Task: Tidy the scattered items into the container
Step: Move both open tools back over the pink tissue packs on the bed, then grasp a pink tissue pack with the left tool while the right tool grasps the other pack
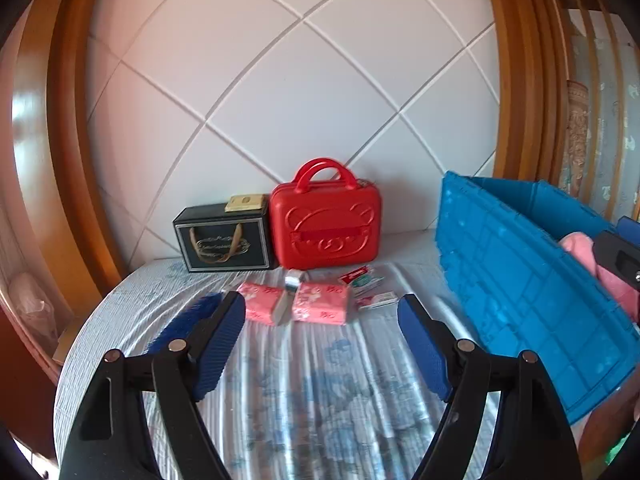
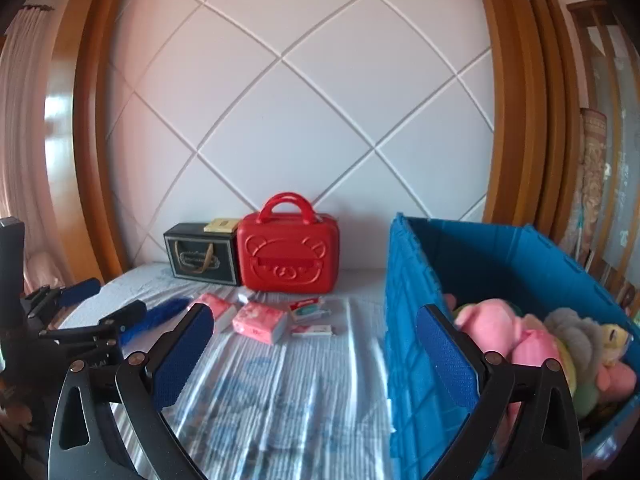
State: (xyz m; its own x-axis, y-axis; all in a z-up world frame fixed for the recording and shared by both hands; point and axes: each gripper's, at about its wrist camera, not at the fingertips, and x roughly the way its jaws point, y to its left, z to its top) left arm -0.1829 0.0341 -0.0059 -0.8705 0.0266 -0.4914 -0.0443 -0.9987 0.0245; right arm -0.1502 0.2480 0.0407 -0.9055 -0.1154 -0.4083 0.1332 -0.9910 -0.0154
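Note:
The blue crate (image 1: 520,280) stands on the bed at the right, holding pink plush toys (image 2: 500,328). Scattered on the sheet ahead lie two pink tissue packs (image 1: 320,304) (image 2: 260,322), small red-and-white packets (image 1: 360,280) (image 2: 308,306), a white item (image 1: 290,292) between the packs, and a blue feathery thing (image 1: 184,320) (image 2: 160,312) at the left. My left gripper (image 1: 322,306) is open and holds nothing, short of the packs. My right gripper (image 2: 314,314) is also open and holds nothing, its right finger in front of the crate's near wall. The left gripper (image 2: 102,302) shows at the left of the right wrist view.
A red bear-embossed case (image 1: 324,232) (image 2: 288,252) and a black gift box (image 1: 224,240) (image 2: 200,256) stand against the white quilted headboard (image 1: 300,100). Wooden frames flank the headboard. The bed's left edge (image 1: 80,340) drops off beyond the feathery thing.

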